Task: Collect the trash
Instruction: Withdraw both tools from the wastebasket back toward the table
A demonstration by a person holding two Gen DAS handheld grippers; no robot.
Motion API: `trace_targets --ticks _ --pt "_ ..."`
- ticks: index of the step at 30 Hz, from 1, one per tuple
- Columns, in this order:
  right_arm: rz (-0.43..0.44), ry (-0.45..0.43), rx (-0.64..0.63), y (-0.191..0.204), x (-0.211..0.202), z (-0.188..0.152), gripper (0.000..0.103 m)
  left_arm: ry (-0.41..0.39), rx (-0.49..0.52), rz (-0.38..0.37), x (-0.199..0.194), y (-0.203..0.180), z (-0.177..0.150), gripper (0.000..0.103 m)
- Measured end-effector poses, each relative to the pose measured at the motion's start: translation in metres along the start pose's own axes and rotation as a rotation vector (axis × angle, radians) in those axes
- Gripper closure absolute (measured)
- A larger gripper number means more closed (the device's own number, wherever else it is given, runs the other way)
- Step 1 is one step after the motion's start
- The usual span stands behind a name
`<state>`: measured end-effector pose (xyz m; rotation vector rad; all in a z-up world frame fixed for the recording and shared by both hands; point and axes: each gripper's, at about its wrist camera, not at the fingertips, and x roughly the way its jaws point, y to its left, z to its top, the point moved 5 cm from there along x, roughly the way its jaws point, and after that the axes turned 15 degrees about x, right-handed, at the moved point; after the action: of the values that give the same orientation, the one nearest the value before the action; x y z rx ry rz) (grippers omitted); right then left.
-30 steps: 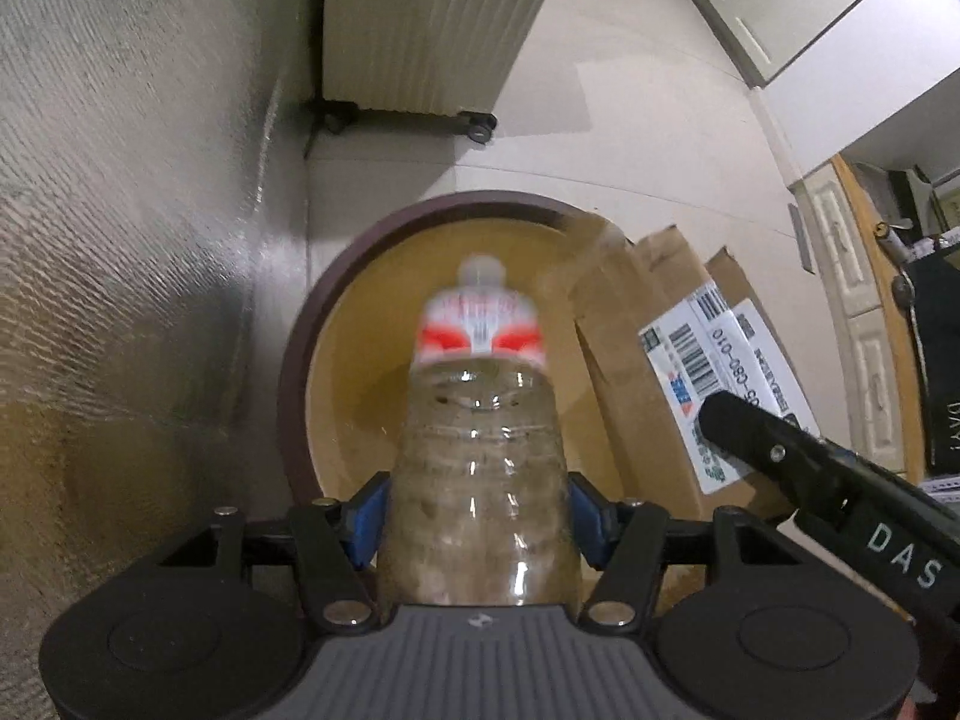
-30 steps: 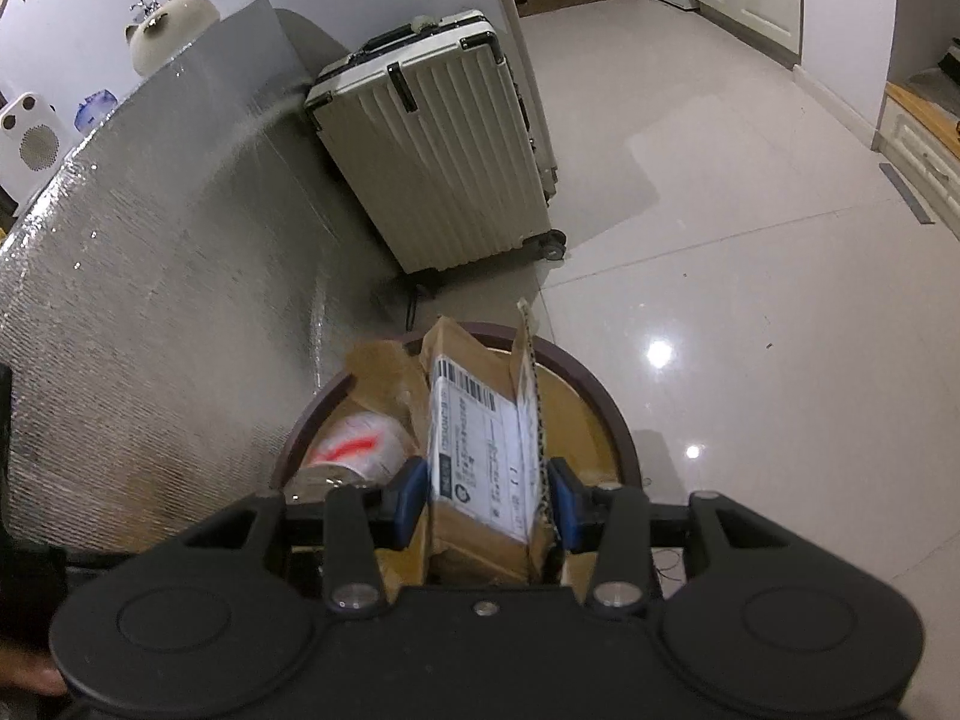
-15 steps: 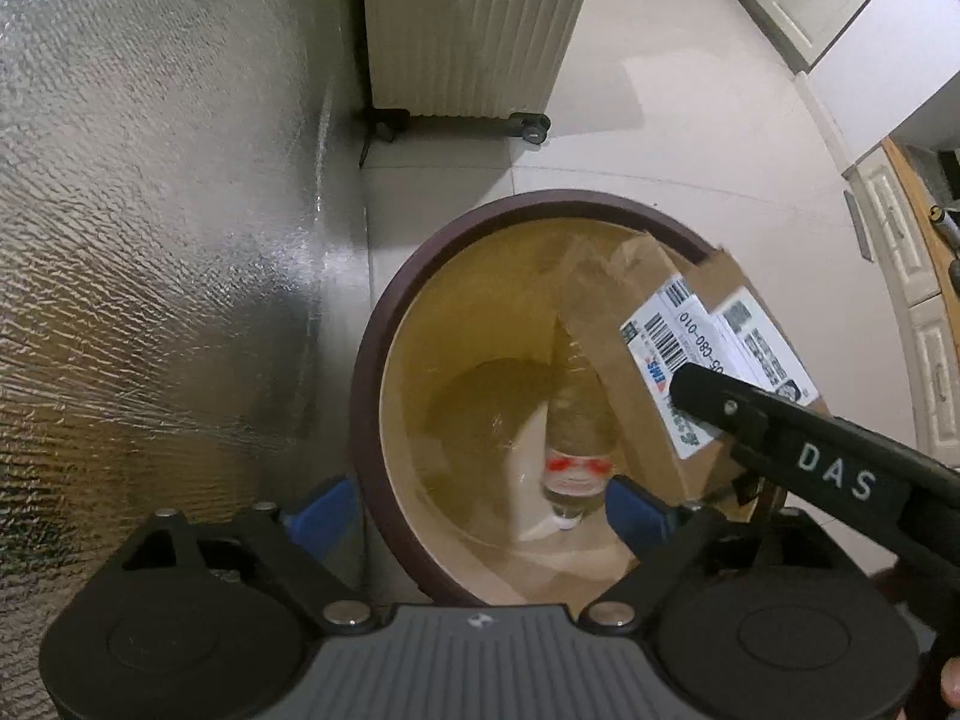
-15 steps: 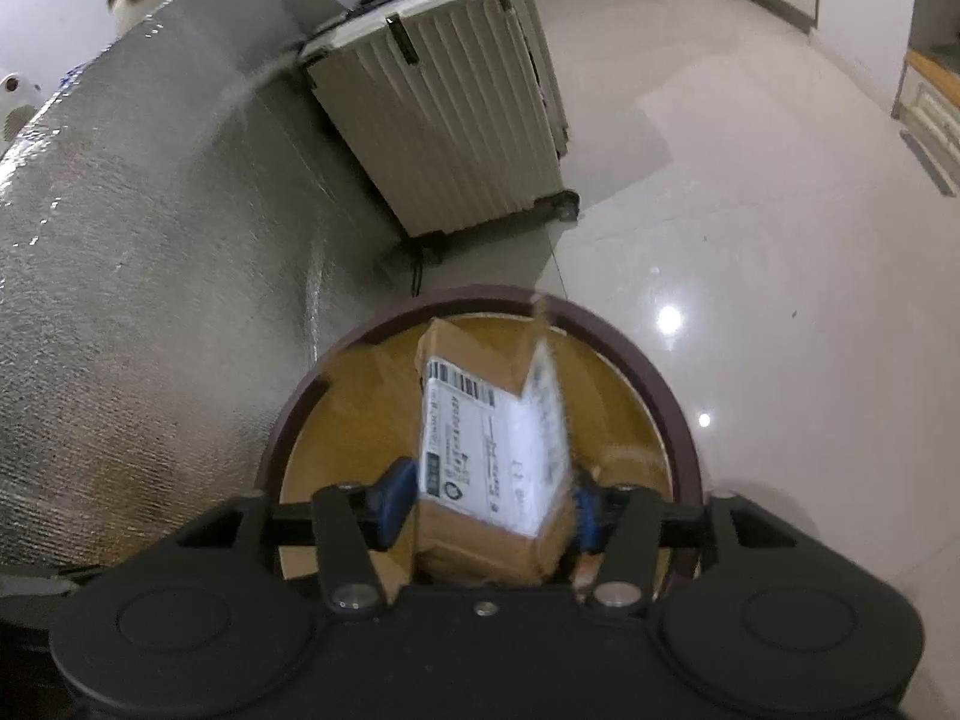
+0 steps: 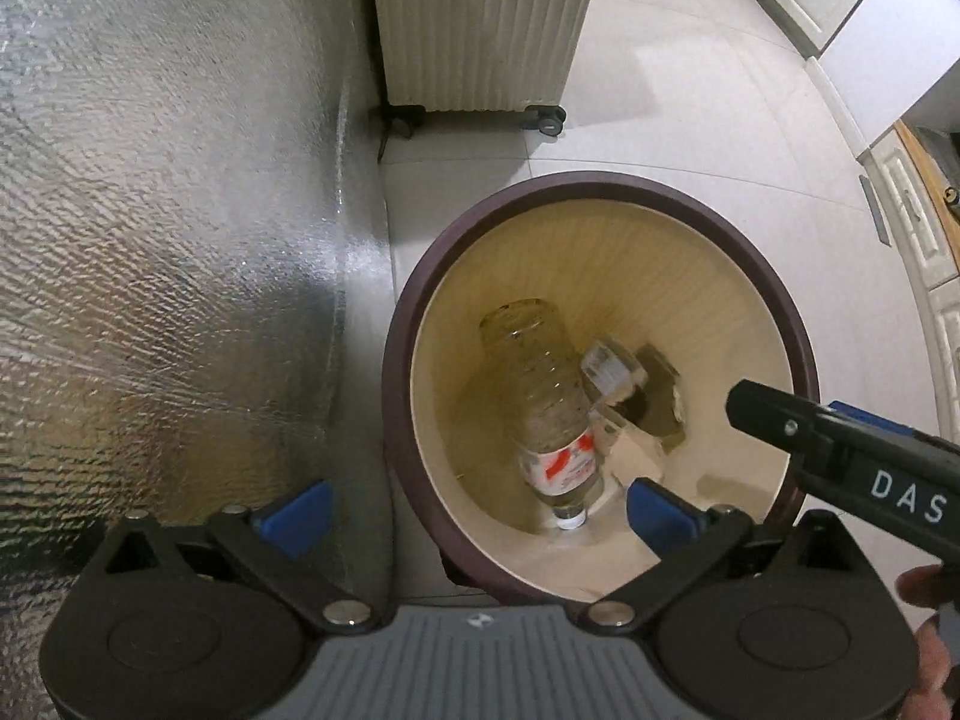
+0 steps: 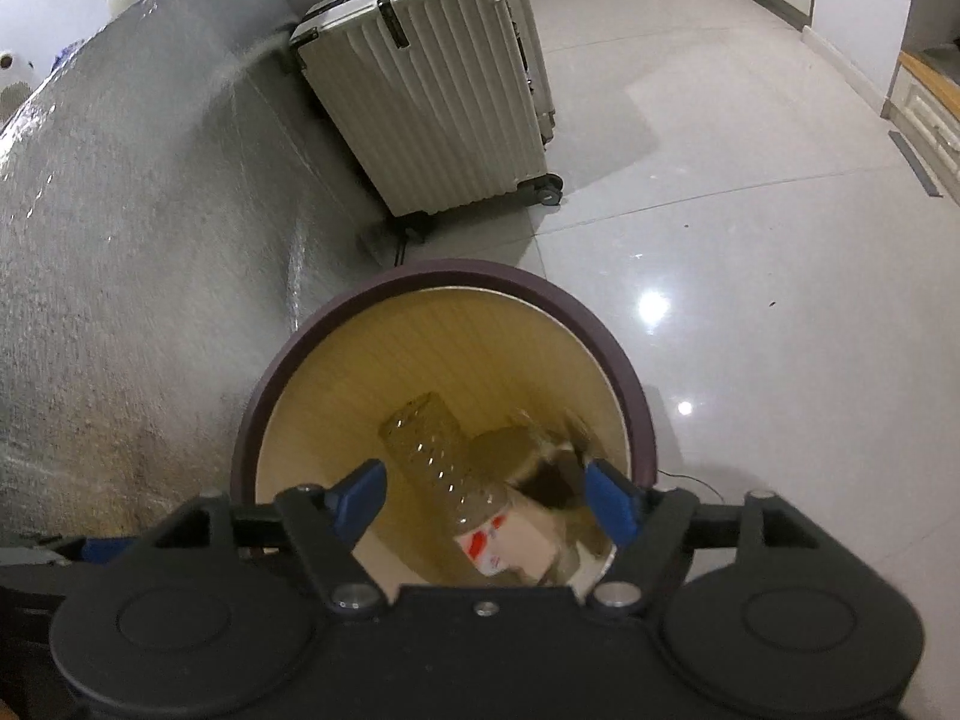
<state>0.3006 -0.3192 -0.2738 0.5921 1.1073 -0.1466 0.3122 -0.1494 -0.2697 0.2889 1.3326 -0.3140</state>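
both sets of fingers [image 5: 474,510] [image 6: 483,501] spread above bottle [image 5: 549,408] in bin [image 5: 600,186].

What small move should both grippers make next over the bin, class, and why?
Probably lift both away. The bottle and the cardboard box lie inside the bin. The left gripper and the right gripper have just been opening and now stand open with nothing between their pads, so this drop looks finished.

Black tongs [image 5: 477,510], blue pads [image 5: 654,513]
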Motion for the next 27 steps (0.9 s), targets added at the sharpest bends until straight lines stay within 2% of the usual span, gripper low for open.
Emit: trace_targets --ticks 13,17,20,27 --pt "-0.109 0.065 -0.126 0.003 -0.020 -0.012 0.026 -0.021 0.049 0.022 -0.005 -0.003 -0.015 0.000" --pt "-0.116 0.071 -0.147 0.004 -0.024 -0.018 0.025 -0.028 0.063 0.037 -0.008 -0.002 -0.024 0.000" --pt "-0.136 0.057 -0.167 0.004 -0.030 -0.019 0.024 -0.044 0.071 0.045 -0.012 -0.003 -0.029 0.000" --pt "-0.101 0.014 -0.137 -0.006 -0.054 -0.026 0.022 -0.090 0.081 0.053 -0.028 -0.005 -0.035 0.000"
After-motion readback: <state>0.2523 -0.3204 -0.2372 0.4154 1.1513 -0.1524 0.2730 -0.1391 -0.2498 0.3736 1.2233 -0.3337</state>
